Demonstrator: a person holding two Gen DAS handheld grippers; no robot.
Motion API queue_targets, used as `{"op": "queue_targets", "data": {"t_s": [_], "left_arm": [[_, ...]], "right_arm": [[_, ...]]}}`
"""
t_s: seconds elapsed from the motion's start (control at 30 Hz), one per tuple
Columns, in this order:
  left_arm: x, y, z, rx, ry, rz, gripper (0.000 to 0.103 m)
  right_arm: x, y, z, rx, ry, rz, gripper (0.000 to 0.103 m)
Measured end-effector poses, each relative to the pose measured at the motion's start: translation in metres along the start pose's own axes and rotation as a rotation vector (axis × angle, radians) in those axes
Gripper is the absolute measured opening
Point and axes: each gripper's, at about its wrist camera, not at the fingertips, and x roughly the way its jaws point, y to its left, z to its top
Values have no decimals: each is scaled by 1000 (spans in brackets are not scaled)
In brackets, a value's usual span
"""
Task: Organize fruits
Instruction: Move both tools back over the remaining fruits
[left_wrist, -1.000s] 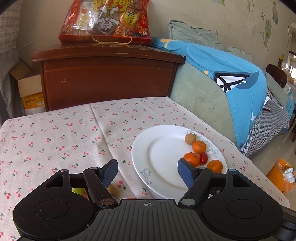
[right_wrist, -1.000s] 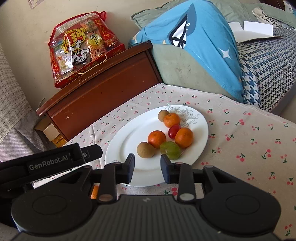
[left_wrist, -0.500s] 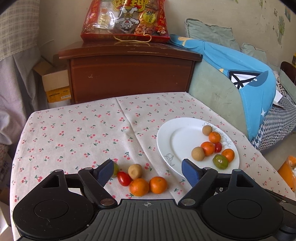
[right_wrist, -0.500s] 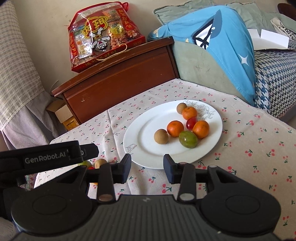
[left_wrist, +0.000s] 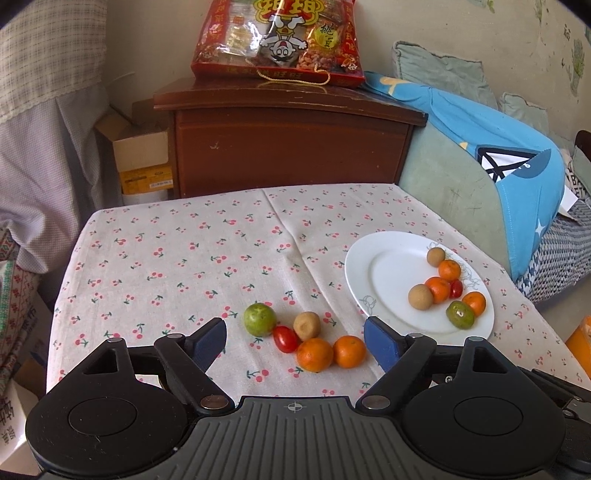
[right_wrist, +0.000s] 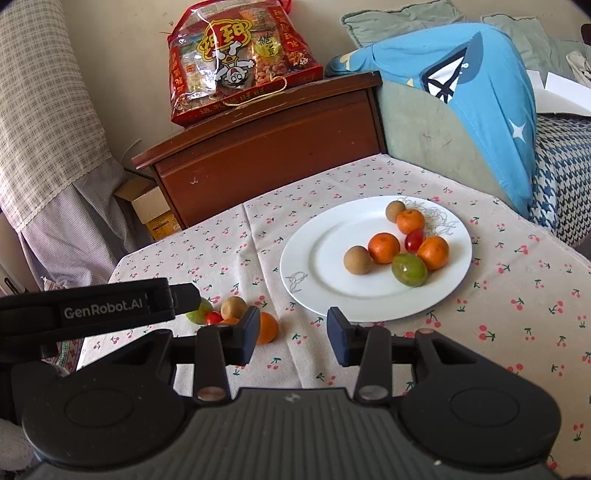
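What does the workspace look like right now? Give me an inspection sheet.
Surface: table under cherry-print cloth.
Job's things: white plate holds seven fruits, among them a green fruit; five loose fruits on the cloth, including a green one, a red tomato and two oranges.
Clutter: nothing seen on the table.
Grippers: left claw open, empty; right claw open, empty.
Cables: nothing seen.
Surroundings: wooden cabinet with red snack bag; blue cloth over sofa.

left hand-held gripper (left_wrist: 294, 341): jaws wide apart, empty | loose fruits (left_wrist: 306, 338): clustered on table (left_wrist: 177, 258) | plate (left_wrist: 384, 273): seven fruits
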Motion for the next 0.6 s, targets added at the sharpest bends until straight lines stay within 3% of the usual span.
{"op": "queue_targets", "data": {"t_s": [0.4, 0.6], "left_arm": [[6, 66, -9, -132, 9, 124, 83], [11, 82, -17, -182, 24, 114, 81]], "right_arm": [[19, 8, -12, -22, 47, 29, 41], [37, 12, -12, -37, 48, 29, 39]]}}
